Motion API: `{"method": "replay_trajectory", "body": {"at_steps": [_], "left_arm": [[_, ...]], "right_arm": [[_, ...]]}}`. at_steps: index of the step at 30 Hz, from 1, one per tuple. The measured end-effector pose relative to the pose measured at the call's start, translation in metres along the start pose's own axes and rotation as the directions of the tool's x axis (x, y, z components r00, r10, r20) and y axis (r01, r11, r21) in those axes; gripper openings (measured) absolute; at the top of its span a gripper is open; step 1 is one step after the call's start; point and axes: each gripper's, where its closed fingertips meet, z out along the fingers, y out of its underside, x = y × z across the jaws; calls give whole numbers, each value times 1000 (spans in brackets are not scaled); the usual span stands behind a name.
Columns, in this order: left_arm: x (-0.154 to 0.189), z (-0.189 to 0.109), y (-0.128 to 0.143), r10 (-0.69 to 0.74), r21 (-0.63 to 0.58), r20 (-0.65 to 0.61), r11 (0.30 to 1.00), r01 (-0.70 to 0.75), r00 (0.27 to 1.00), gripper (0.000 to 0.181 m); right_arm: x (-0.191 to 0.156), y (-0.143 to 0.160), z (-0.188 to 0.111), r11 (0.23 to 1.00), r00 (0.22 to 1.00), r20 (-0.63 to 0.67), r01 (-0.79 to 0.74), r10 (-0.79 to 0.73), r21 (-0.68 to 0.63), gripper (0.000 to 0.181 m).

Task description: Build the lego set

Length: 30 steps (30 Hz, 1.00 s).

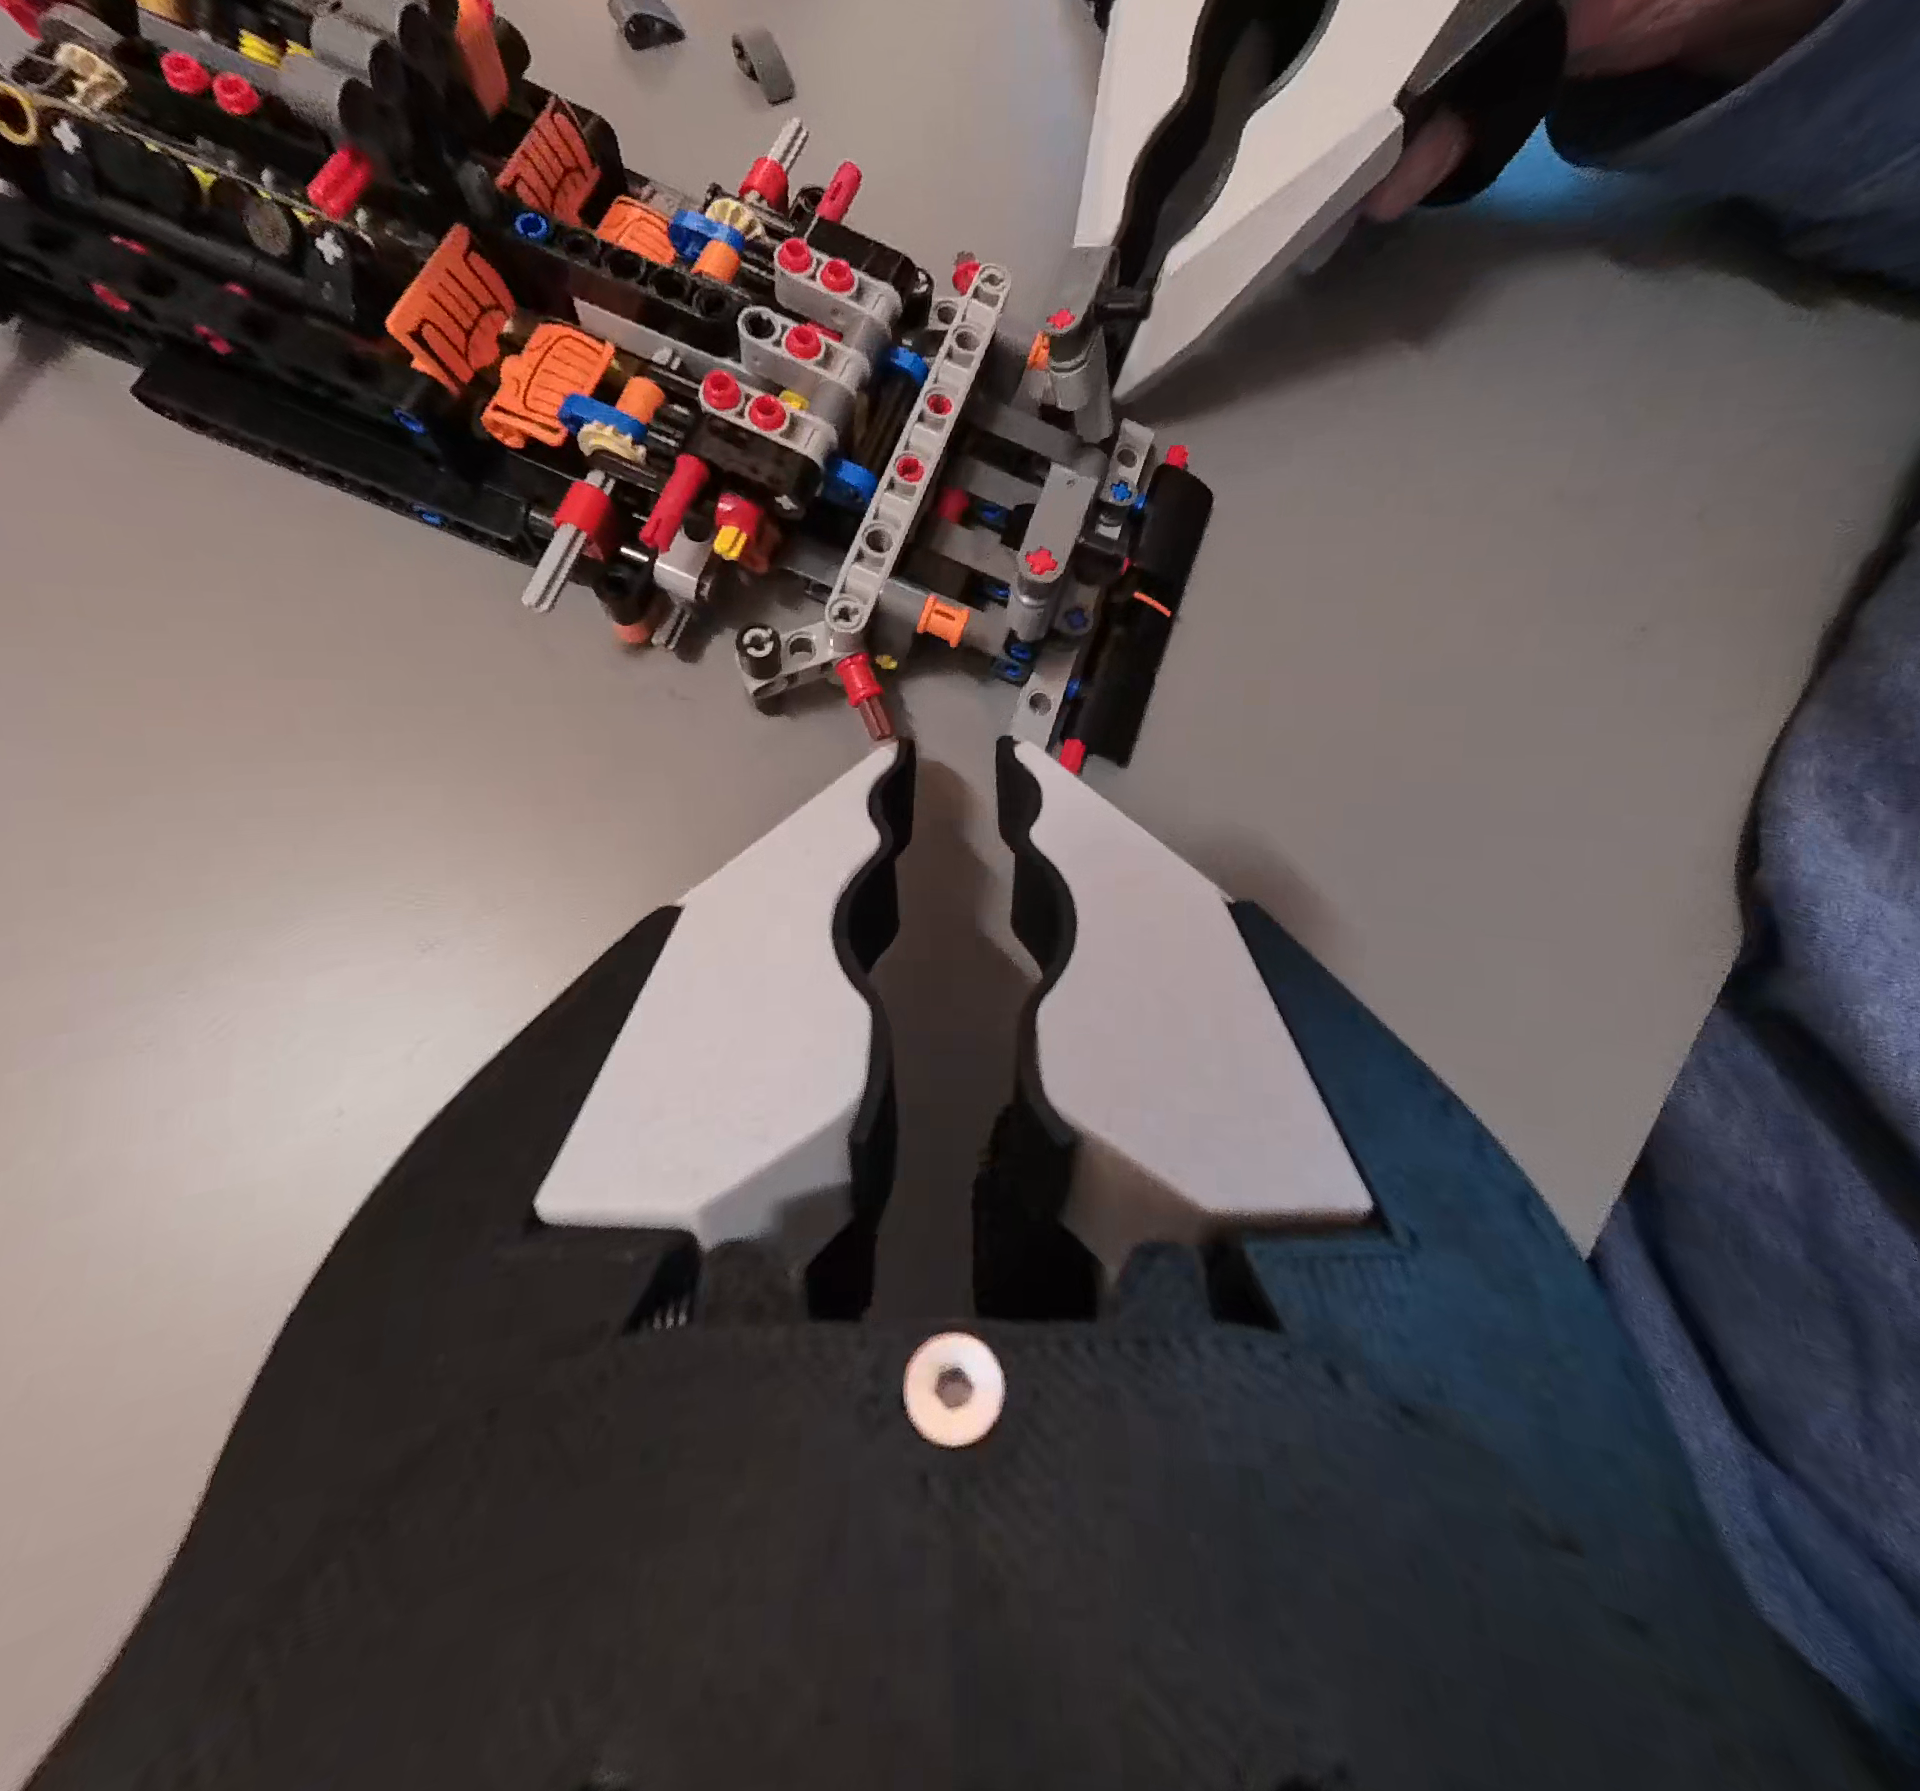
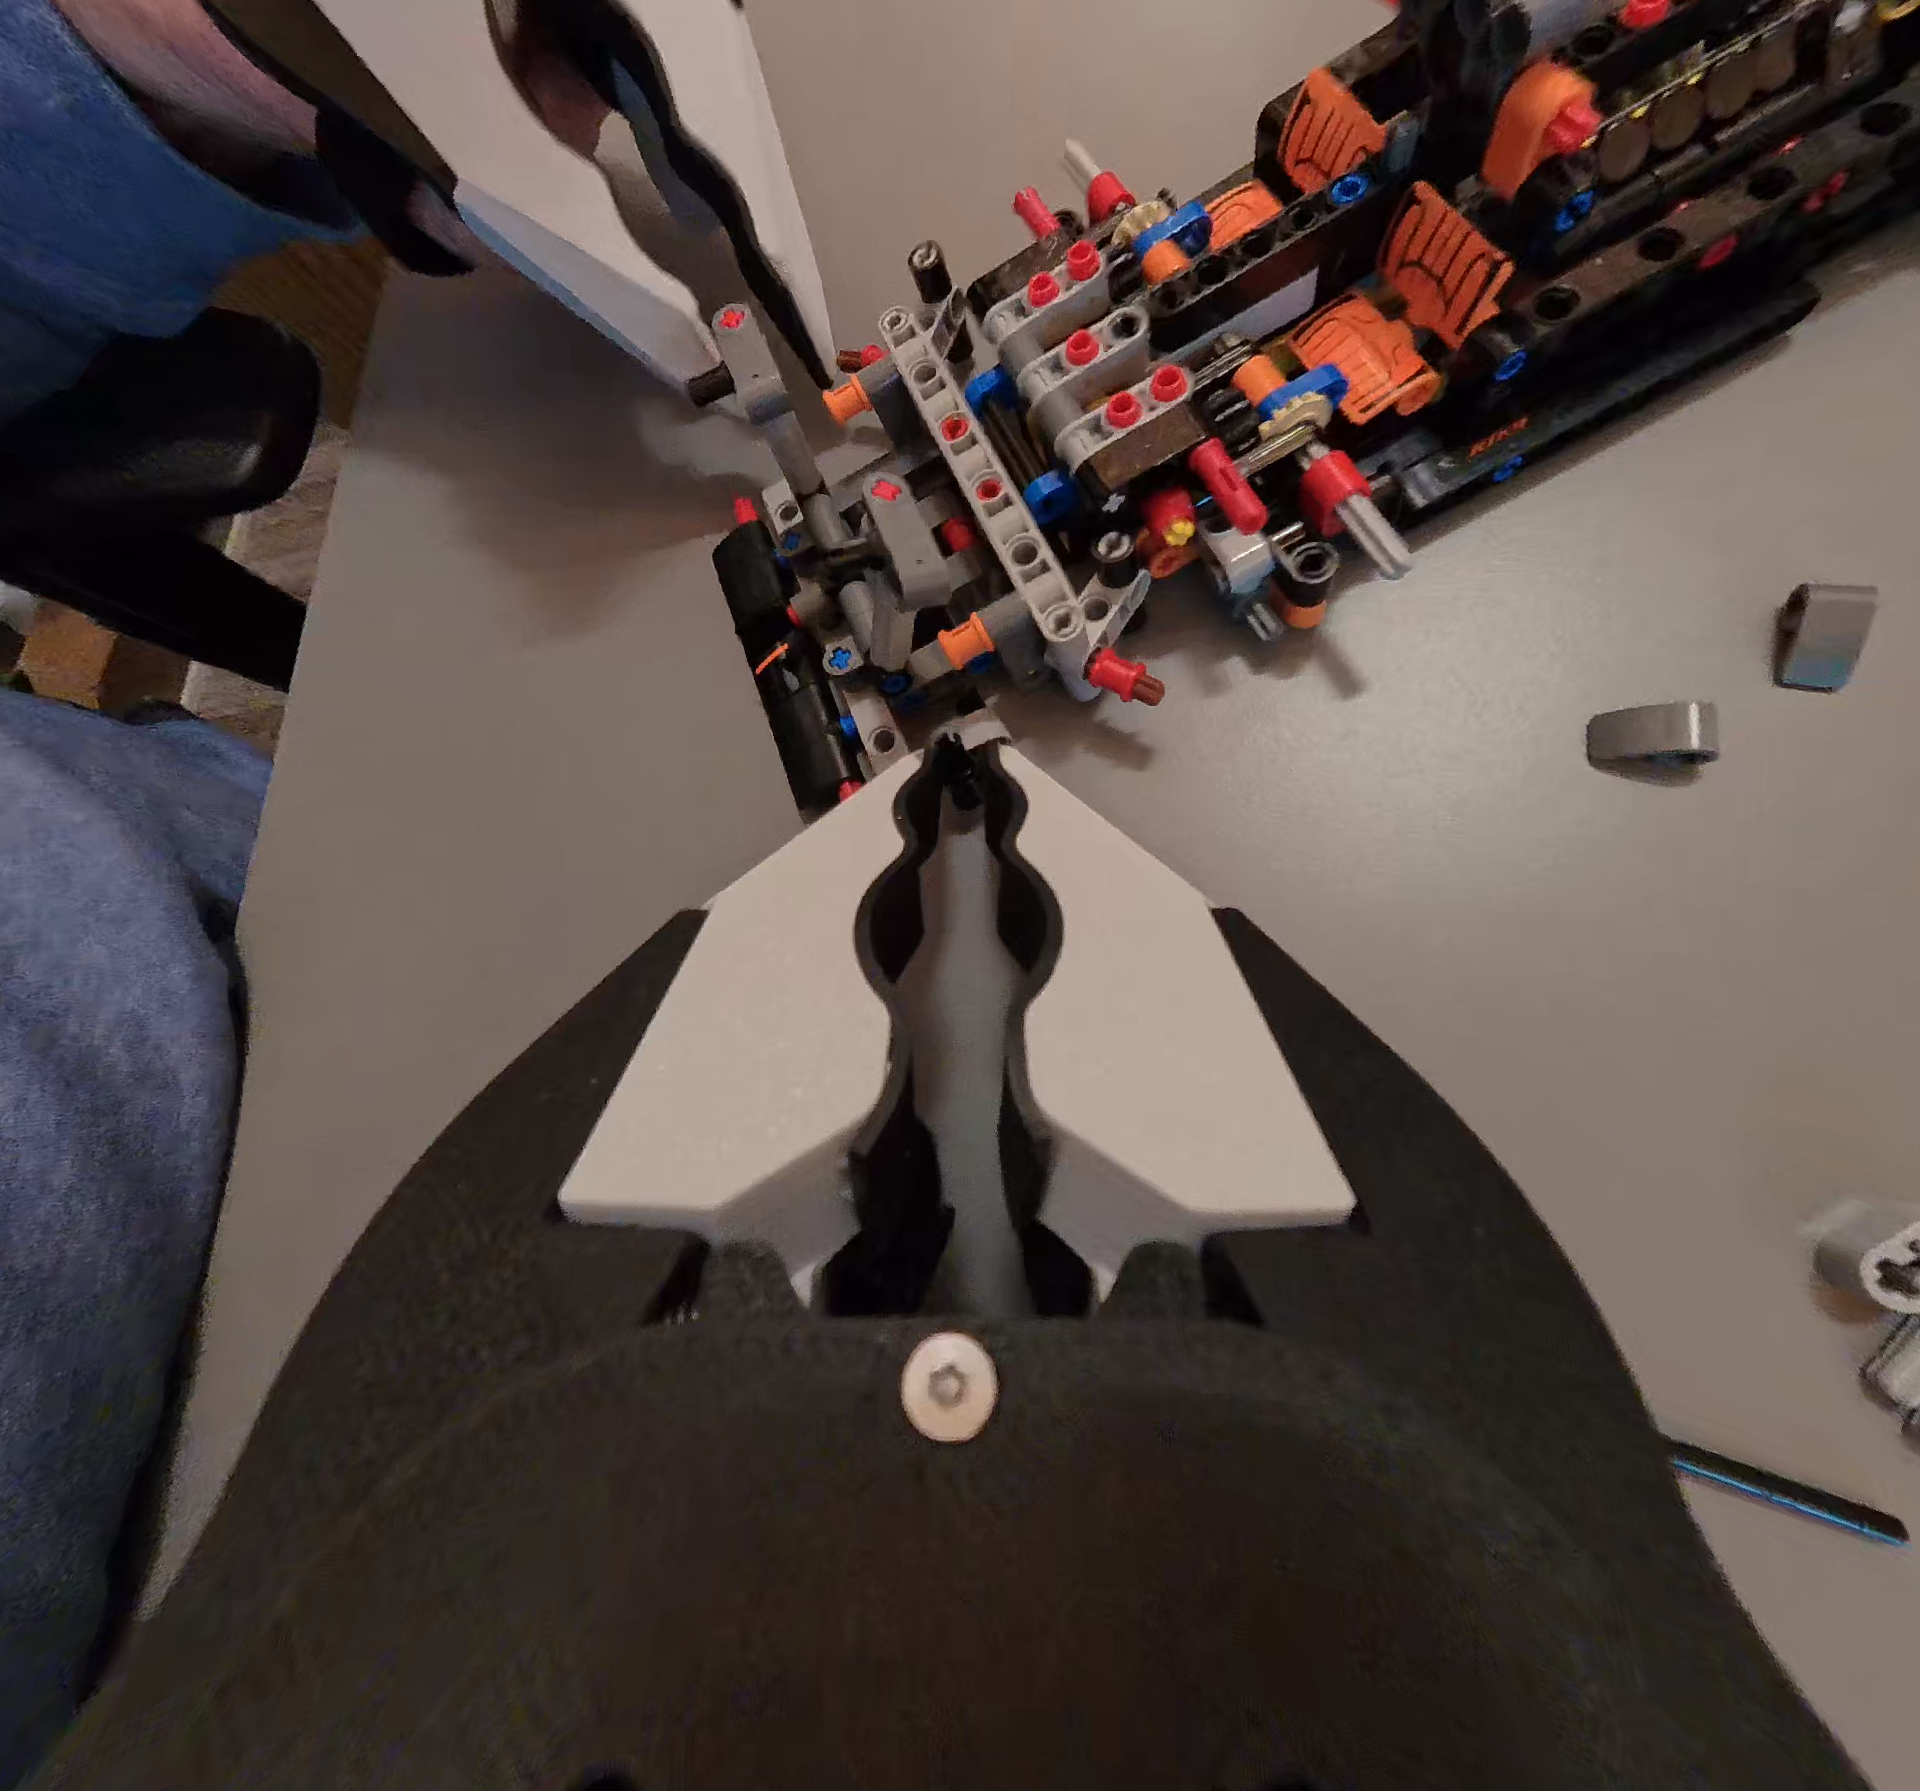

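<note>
The half-built lego model (image 1: 623, 318) sprawls from the upper left to the middle of the left wrist view on the table (image 1: 312, 858); stiff but likely to shed pins, so I'd hold its beams; left gripper (image 1: 951, 754) jaws slightly spread, empty; right gripper (image 2: 961, 754) pinches a light grey link (image 1: 1075, 359) at the model's end

Evenly lit, soft indoor light, moderately bright; no harsh glare on the matte grey worktop (image 1: 312, 858). Soft, diffuse shadows under the lego model (image 1: 644, 370). Strong wide-angle bending toward the edges of both views. Motion blur at upper left of the right wrist view; loose pieces smeared at far right
</note>
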Motion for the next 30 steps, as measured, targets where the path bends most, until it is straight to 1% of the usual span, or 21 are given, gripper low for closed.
{"method": "replay_trajectory", "body": {"at_steps": [3, 9, 12, 18, 30], "left_arm": [[0, -1, -1, -4, 15, -13, 1000, 4, 1000, 13], [3, -1, -1, 8, 18, -36, 1000, -7, 999, 13], [4, 1, -2, 6, 16, -47, 1000, -5, 999, 14], [8, 8, 1, 12, 6, -63, 1000, -12, 998, 14], [5, 11, 0, -8, 4, -86, 1000, 8, 996, 13]], "right_arm": [[2, 2, 1, 1000, 1000, -24, 14, -14, -17, 8], [2, 2, -1, 999, 999, -18, 40, -40, -23, 9], [1, 0, 0, 998, 998, -13, 62, -62, -19, 4], [0, -2, 2, 997, 997, -4, 74, -74, -23, 4], [-3, -3, 0, 993, 992, 42, 116, -116, -10, 4]]}}
